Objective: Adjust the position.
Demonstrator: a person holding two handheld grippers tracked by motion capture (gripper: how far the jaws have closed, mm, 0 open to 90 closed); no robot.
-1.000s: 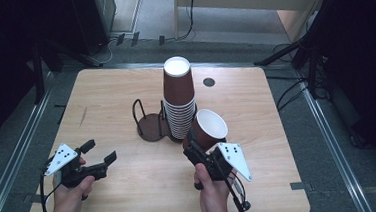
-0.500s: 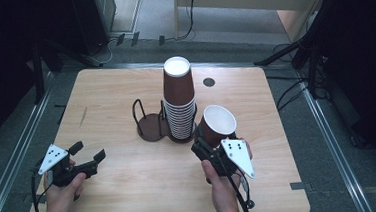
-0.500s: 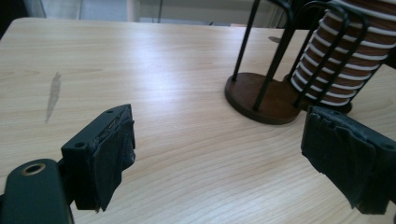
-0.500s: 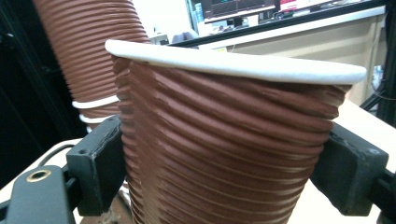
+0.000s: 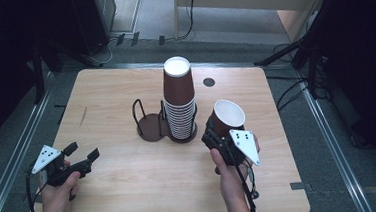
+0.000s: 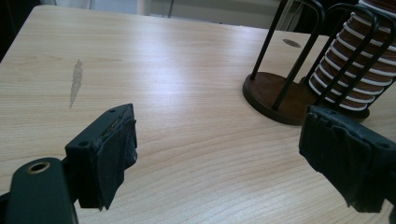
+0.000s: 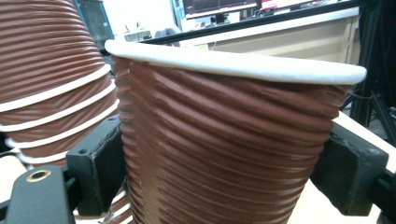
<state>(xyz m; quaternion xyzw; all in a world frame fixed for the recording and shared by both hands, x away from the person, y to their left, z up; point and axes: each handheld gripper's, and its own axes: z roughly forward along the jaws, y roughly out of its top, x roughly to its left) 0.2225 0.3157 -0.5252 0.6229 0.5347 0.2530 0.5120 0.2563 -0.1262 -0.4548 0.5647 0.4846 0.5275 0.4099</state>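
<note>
A tall stack of brown ribbed paper cups (image 5: 179,101) with white rims stands in a dark wire cup holder (image 5: 152,124) at the table's middle. To its right my right gripper (image 5: 217,134) is shut on a single brown cup (image 5: 228,115), held upright above the table; its pads press both ribbed sides of the cup (image 7: 224,140), with the stack (image 7: 51,84) close on the left. My left gripper (image 5: 83,152) hovers over the table's front left, jaws apart with nothing between them; they have just been closing a little. Its pads (image 6: 112,149) frame bare wood, the holder (image 6: 280,95) ahead.
The light wooden table (image 5: 115,91) has a small dark hole (image 5: 209,82) near its far edge and a scuff mark (image 5: 83,117) at left. Dark stands and cables surround the table on the floor.
The right gripper has carried the cup rightward, away from the stack, and tipped it more upright. The left hand has drifted left and toward the front edge.
</note>
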